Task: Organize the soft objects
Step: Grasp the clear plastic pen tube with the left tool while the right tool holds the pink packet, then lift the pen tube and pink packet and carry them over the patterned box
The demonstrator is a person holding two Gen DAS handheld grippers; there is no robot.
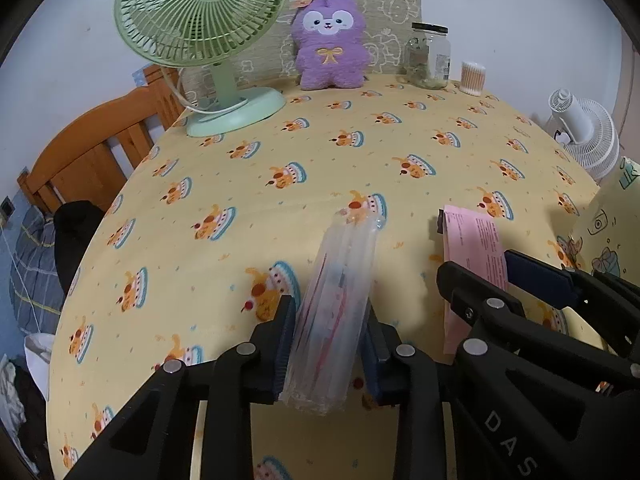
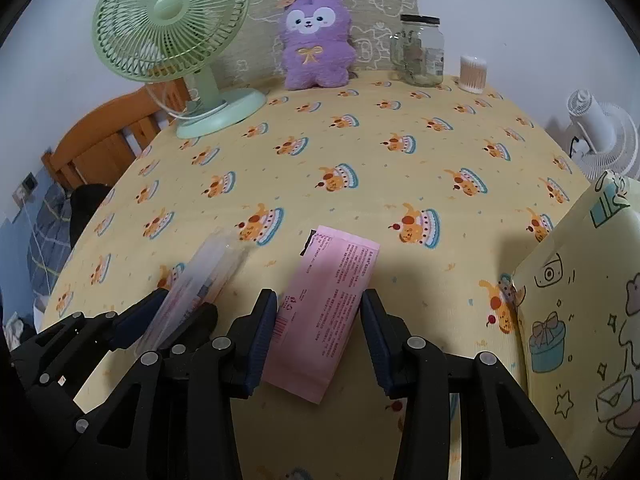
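Soft clear packet sits pinched in our left gripper jaws, pink sachet in the right gripper, both above the surface; slick film may slip out.

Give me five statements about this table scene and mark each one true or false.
1. The left gripper has a clear plastic packet between its fingers. True.
2. The pink packet sits between the right gripper's fingers. True.
3. The purple plush toy lies face down mid-table. False: it stands upright at the far edge.
4. The glass jar has no lid. False: it has a dark lid.
5. The green fan stands left of the plush toy. True.
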